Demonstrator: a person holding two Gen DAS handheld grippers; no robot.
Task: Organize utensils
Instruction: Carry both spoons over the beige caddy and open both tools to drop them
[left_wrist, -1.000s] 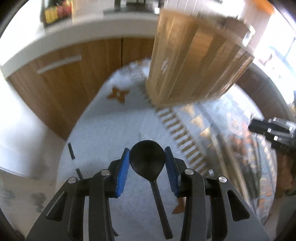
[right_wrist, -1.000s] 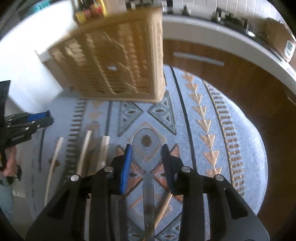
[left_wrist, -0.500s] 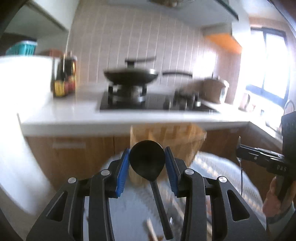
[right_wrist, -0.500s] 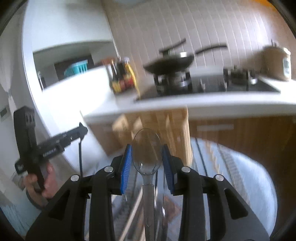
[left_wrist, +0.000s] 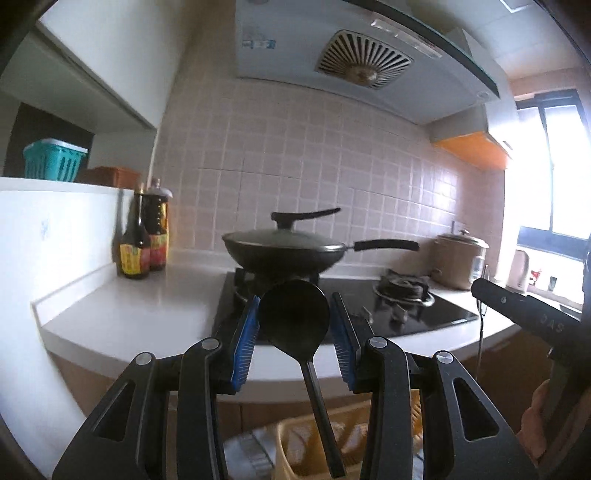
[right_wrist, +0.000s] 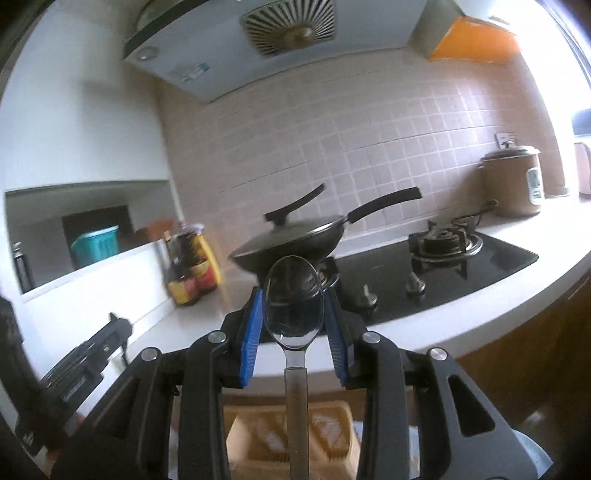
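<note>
Spoons: my left gripper (left_wrist: 293, 332) pinches a light, stiff black spoon (left_wrist: 294, 314) by its bowl, my right gripper (right_wrist: 293, 325) a slippery metal spoon (right_wrist: 293, 301) likewise; I judge both grips sound.

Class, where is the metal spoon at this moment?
In the right wrist view, the metal spoon sits centre frame, its bowl clamped between the right gripper's blue pads, in front of the lidded wok.
</note>
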